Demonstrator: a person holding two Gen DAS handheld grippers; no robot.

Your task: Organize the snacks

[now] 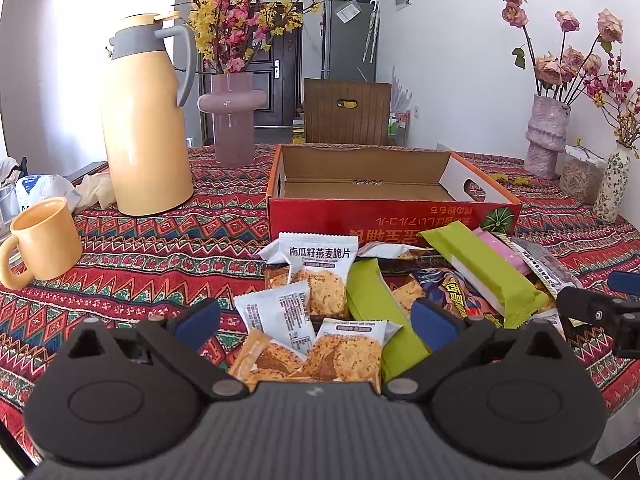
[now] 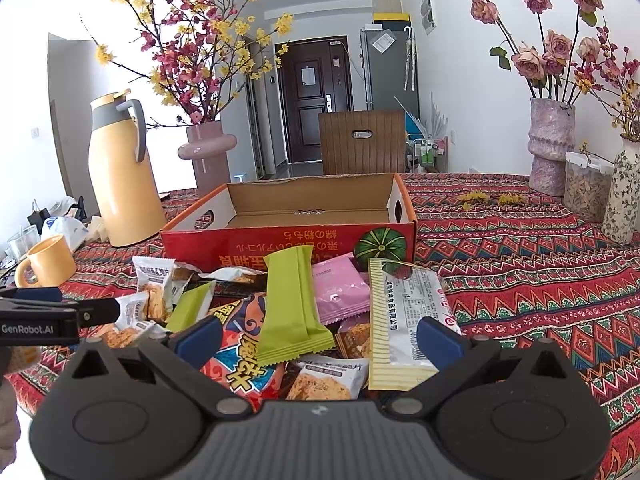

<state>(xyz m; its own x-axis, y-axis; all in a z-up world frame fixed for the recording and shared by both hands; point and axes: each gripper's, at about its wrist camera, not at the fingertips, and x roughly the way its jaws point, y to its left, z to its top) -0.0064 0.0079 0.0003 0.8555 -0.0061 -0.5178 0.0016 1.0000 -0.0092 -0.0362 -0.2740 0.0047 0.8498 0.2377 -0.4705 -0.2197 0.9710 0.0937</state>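
A heap of snack packets lies on the patterned tablecloth in front of an empty red cardboard box [image 1: 392,212] [image 2: 288,244]. White oat-crisp packets [image 1: 318,272], green bars [image 1: 484,272] [image 2: 290,304], a pink packet [image 2: 340,292] and a silver-and-cream packet [image 2: 404,320] are mixed together. My left gripper [image 1: 316,320] hovers open above the white packets, holding nothing. Over the orange bag [image 2: 244,344] and green bar, my right gripper [image 2: 318,336] is also open and empty. Each gripper's tip shows at the edge of the other's view.
A yellow thermos jug [image 1: 144,120] and yellow mug [image 1: 46,236] stand at the left. A pink vase [image 1: 234,116] is behind the box, and more vases [image 2: 550,144] and a clear container [image 2: 586,188] stand at the right. A wooden chair [image 1: 348,112] is beyond the table.
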